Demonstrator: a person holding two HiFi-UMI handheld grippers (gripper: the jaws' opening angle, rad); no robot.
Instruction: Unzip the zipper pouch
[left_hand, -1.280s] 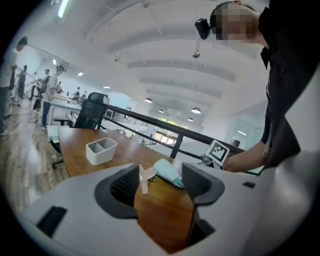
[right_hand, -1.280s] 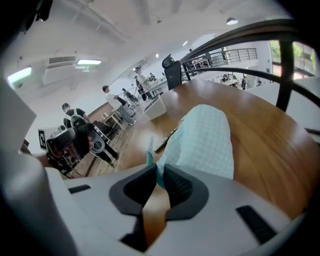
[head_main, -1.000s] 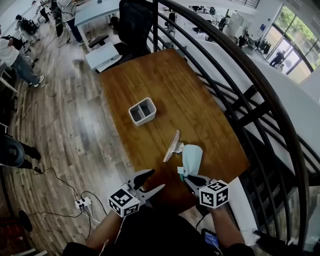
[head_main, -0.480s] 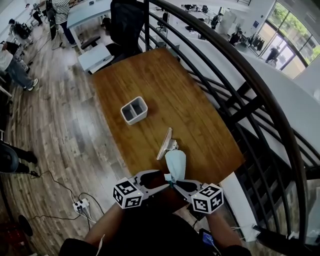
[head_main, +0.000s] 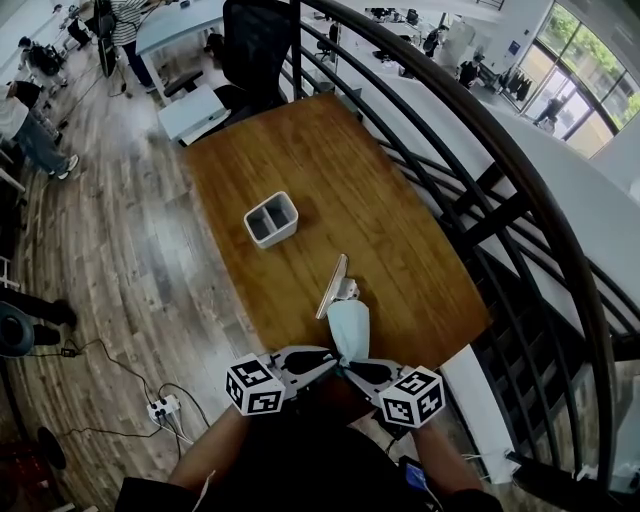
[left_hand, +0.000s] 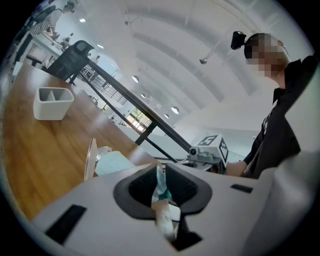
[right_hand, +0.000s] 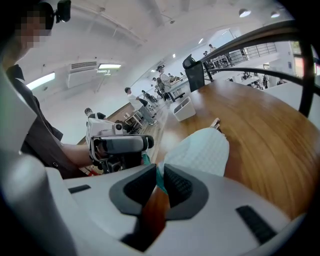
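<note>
Near the table (head_main: 330, 180) edge, the left gripper (head_main: 322, 362), jaws just closing, and the right gripper (head_main: 352, 368) are pinching the pouch (head_main: 348, 322); such thin bites are probably risking slipping.

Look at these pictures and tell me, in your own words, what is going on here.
A person holds a gripper in each hand over the near edge of a wooden table. The right gripper is shut on the near end of a pale teal zipper pouch. The left gripper has just been closing its fingers on that same end. Whether the zip has opened can't be seen.
</note>
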